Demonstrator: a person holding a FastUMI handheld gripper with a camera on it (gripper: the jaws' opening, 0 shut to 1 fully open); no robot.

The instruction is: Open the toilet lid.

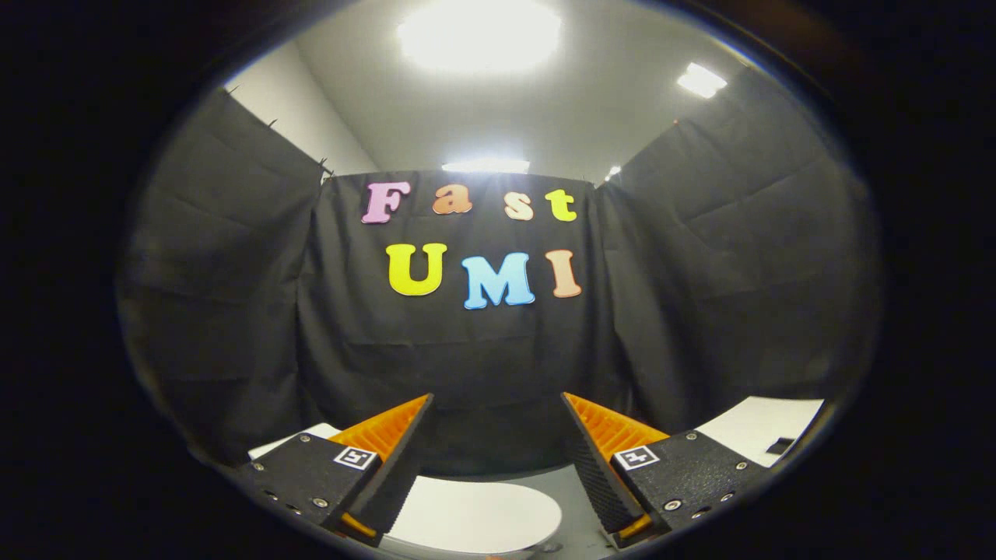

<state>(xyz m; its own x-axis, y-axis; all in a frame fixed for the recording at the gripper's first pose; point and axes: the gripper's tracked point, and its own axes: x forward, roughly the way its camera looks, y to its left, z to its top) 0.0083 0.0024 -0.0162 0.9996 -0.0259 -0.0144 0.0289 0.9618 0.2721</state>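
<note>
From where I stand, the handheld two-finger gripper [496, 408] is raised and pointing level at the booth's black cloth wall [482, 358], its ribbed fingers [393, 435] spread wide with nothing held between them. The gap between the tips looks straight onto the dark cloth.

Below the fingers, low in the gripper view, sits the smooth white oval toilet lid [482, 517]. It lies flat and closed, so whatever is in the bowl beneath is hidden. Its rounded far edge shows between the two finger bases, nearer the left finger than the right, and the fingers are above it, apart from it, not touching.

A pale grey floor [556, 482] runs between the lid and the foot of the cloth wall. Off beyond the right finger is a flat white surface [759, 428] with a small dark object [780, 446] on it, too small to make out. Overhead, bright ceiling lights [478, 35] shine above the cloth panels.
</note>
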